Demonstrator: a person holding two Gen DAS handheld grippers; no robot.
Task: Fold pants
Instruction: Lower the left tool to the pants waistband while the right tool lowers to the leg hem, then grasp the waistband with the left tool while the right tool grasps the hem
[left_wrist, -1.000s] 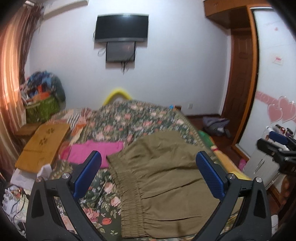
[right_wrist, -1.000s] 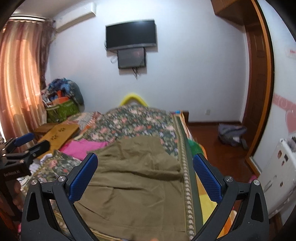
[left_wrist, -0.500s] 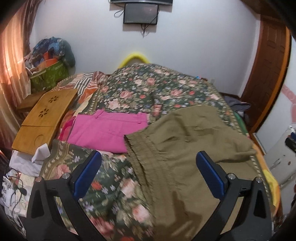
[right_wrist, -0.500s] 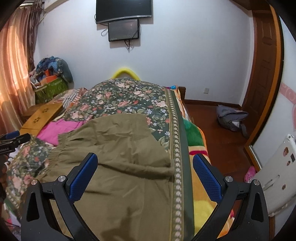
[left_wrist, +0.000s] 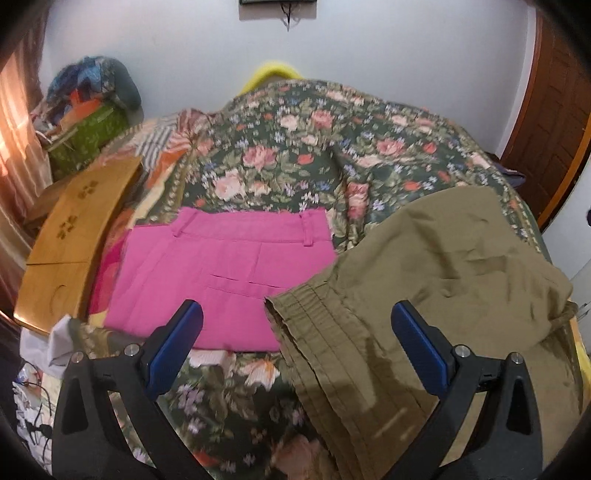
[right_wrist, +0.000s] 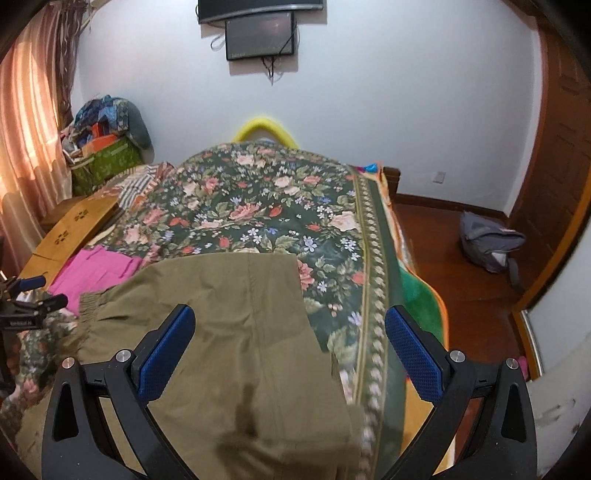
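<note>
The olive pants (left_wrist: 436, 280) are laid on the floral bedspread (left_wrist: 295, 155), toward its right side. In the left wrist view, the left gripper (left_wrist: 295, 332) is held spread wide, with nothing between its blue pads (left_wrist: 173, 347). The gathered waistband (left_wrist: 314, 332) is seen in the gap between the fingers, below and ahead of them; contact cannot be determined. The left pad is positioned over the folded pink garment (left_wrist: 221, 273), which lies just beside the waistband and is overlapped by its corner.

In the right wrist view, the right gripper (right_wrist: 288, 343) is likewise held fully apart and empty. The pants (right_wrist: 236, 332) fill the space between its fingers, with a lengthwise seam (right_wrist: 258, 332) running down the middle. The right finger is located above the patterned border (right_wrist: 373, 314) of the bedspread. The left gripper (right_wrist: 29, 306) is visible at the left edge, near the waistband.
</note>
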